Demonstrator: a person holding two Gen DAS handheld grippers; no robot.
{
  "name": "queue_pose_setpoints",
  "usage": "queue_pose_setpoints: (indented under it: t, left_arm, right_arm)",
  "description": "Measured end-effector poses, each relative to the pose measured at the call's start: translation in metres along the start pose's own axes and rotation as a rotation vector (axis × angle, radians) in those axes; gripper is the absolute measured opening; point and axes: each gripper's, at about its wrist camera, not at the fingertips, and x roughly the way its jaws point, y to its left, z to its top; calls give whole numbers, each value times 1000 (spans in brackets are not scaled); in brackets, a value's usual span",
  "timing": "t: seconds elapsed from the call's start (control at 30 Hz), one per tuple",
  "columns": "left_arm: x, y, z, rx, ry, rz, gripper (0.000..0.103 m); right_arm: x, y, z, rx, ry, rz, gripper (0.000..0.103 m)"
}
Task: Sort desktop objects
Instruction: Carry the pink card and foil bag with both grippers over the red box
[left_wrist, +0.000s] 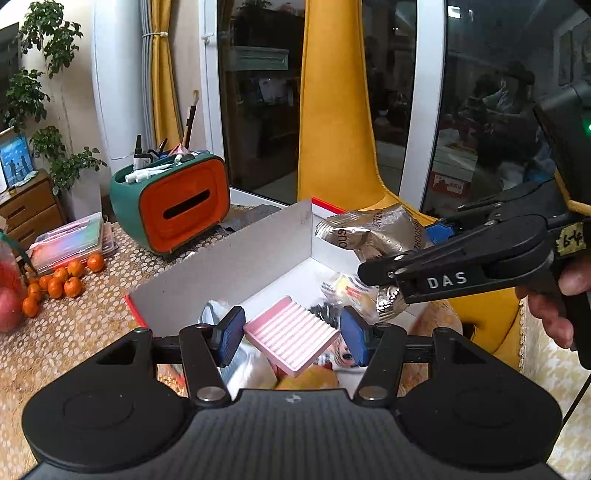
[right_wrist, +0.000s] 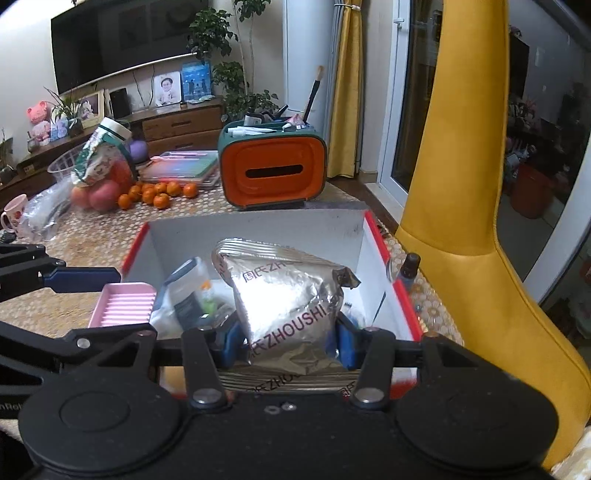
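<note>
So this looks mid-sort, with both hands loaded at once. Starting on the left: the left gripper (left_wrist: 291, 334) is pinching a pink ribbed tray (left_wrist: 291, 338) between its blue pads, held over the near end of the white box (left_wrist: 236, 258) with the red rim. The box already has stuff in it, a small carton (right_wrist: 192, 291) and some wrapped packets, so part of the job looks done. Moving right, the right gripper (right_wrist: 288, 341) is clamped on a silver foil bag (right_wrist: 288, 295), hanging over the same box. My guess is both go in next. Still loose on the counter (right_wrist: 110, 236): a little dark bottle (right_wrist: 410, 271) just right of the box, plus oranges (right_wrist: 159, 194) further back, if those count.
</note>
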Motion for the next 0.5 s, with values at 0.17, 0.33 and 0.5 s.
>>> queue_pose_setpoints:
  t: [0.17,0.33,0.5]
  left_arm:
    - [23,7,7,4,29,8,56]
    - [54,16,14,-8,105,-13,56]
    - [73,17,16,26,150,-17,56]
  right_arm:
    - [29,-2,14,-45,36,-11,49]
    - [58,0,19,-104,89,-19,49]
    - [83,-2,22,-143,140,-39,49]
